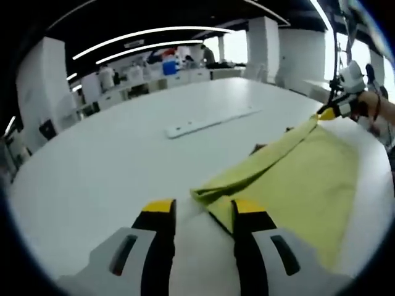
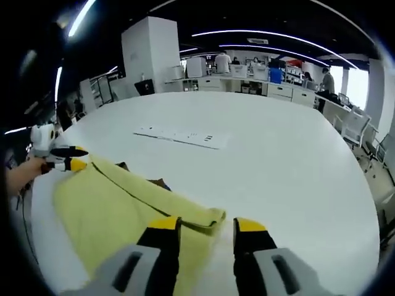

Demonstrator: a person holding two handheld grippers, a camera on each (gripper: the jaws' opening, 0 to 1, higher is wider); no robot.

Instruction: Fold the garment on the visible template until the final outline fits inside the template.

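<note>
A yellow-green garment (image 1: 296, 179) lies folded on the white table (image 1: 123, 160), with a doubled edge running along its near side. In the left gripper view my left gripper (image 1: 203, 208) is open, and the garment's near corner lies between its yellow-tipped jaws. My right gripper (image 1: 330, 113) sits at the garment's far corner. In the right gripper view the garment (image 2: 117, 209) spreads to the left, and my right gripper (image 2: 205, 225) is open with a folded corner between its tips. My left gripper (image 2: 69, 159) shows at the opposite corner. Brown patches of something under the cloth (image 2: 159, 182) peek out.
A long white strip (image 1: 210, 121) with small marks lies flat on the table beyond the garment, also seen as the strip (image 2: 179, 137). Desks, white pillars and people stand far behind. A person's hand (image 2: 21, 174) holds the left gripper.
</note>
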